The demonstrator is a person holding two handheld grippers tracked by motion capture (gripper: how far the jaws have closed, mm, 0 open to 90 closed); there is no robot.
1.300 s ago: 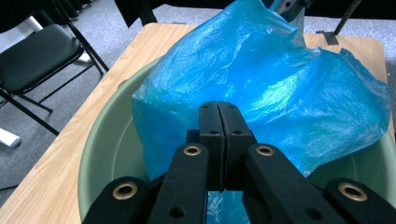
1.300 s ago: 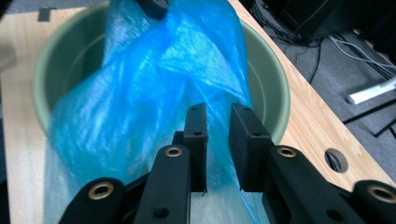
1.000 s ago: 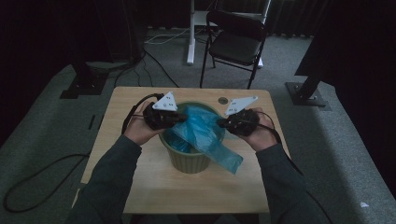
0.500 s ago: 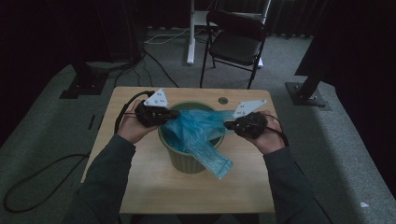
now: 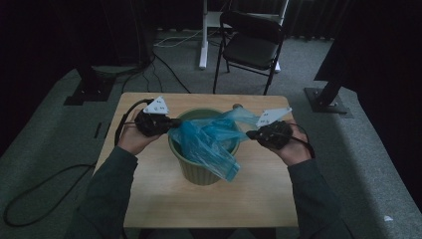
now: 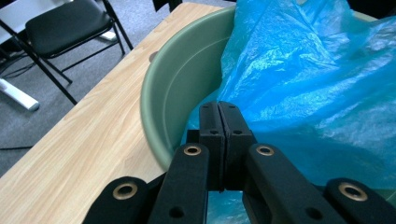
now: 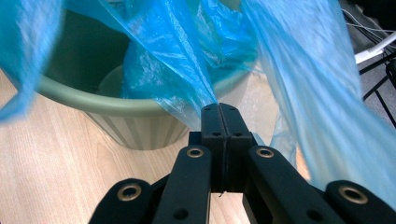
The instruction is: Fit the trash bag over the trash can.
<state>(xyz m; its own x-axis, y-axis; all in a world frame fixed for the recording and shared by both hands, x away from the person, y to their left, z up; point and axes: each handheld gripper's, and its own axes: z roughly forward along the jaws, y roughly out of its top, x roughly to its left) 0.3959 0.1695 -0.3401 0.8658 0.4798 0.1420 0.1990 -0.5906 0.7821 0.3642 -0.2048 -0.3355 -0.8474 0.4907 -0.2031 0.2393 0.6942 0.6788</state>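
1. Over the green bin (image 5: 201,164) at the middle of the wooden table (image 5: 149,199), a person stretches a blue plastic bag (image 5: 209,142) between two hand-held grippers.
2. At the bin's left rim, the left gripper (image 5: 169,122) has its jaws pressed together on a fold of the bag's edge; the left gripper view shows the film bunched at the closed tips (image 6: 219,109), just inside the bin's wall (image 6: 182,79).
3. Off the bin's right side, the right gripper (image 5: 250,134) likewise pinches the bag, its jaws shut on a pulled-out point of film (image 7: 205,95) held above the tabletop.
4. Most of the bag hangs across and inside the bin's mouth, with one loose flap spilling over the near rim toward the person.
5. By its look, the bag is thin, very light and limp, and probably slippery; it likely tears if tugged hard, so the open hem seems the best place to grip, with holds on opposite sides to spread the mouth over the rim.
6. The bin looks stiff but light and could slide or tip on the smooth wood if the film drags at it.
7. Beyond the bin, a black folding chair (image 5: 251,45) stands on grey carpet (image 5: 59,114), with cables (image 5: 169,42) and stand bases near it in a dim room.
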